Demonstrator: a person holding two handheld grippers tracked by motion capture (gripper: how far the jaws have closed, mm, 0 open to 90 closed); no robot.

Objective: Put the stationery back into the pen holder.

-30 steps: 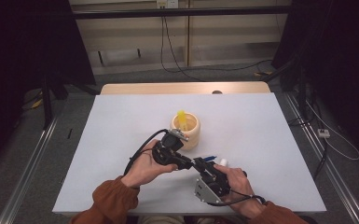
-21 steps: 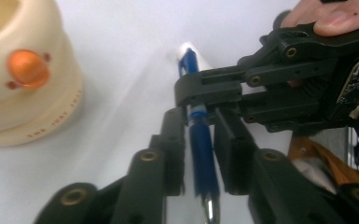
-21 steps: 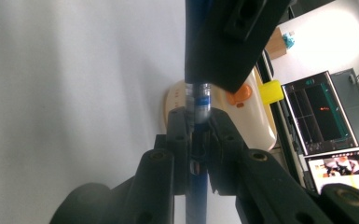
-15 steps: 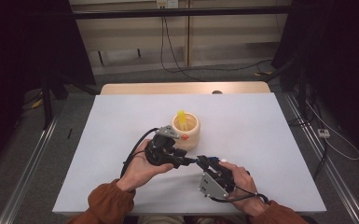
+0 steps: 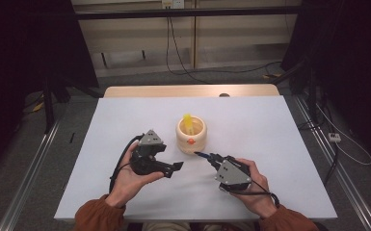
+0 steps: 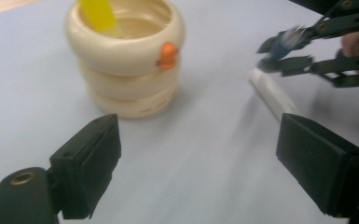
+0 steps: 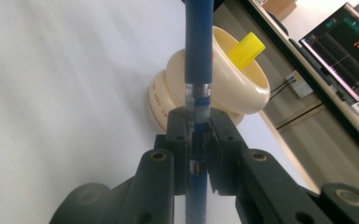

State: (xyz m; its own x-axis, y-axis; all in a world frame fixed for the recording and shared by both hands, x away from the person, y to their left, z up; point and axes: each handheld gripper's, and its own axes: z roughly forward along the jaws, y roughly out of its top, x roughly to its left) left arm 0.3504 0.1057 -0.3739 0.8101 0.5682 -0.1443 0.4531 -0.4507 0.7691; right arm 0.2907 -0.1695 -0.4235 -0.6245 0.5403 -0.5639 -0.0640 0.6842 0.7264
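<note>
A cream ringed cup [image 5: 191, 135] with an orange knob stands mid-table, a yellow piece [image 5: 188, 120] leaning inside it. My right gripper [image 5: 214, 158] is shut on a blue pen [image 7: 199, 51] whose tip points at the cup [image 7: 242, 88]. My left gripper [image 5: 173, 169], to the left of the cup's front, is open; its jaws have just been opening and nothing is between its pads [image 6: 88, 163]. In the left gripper view the right gripper [image 6: 284, 51] holds the pen [image 6: 289, 36] above a white tube [image 6: 272, 93] that lies on the table.
The white table [image 5: 270, 130] has bare room behind and on both sides of the cup. A wooden strip [image 5: 188, 90] runs along its far edge. Black cables trail from both grippers toward the person's sleeves at the near edge.
The two grippers, tip to tip a second ago, have come apart. The left one slid left and opened its jaws. The right one shifted a little right, still holding the pen.
</note>
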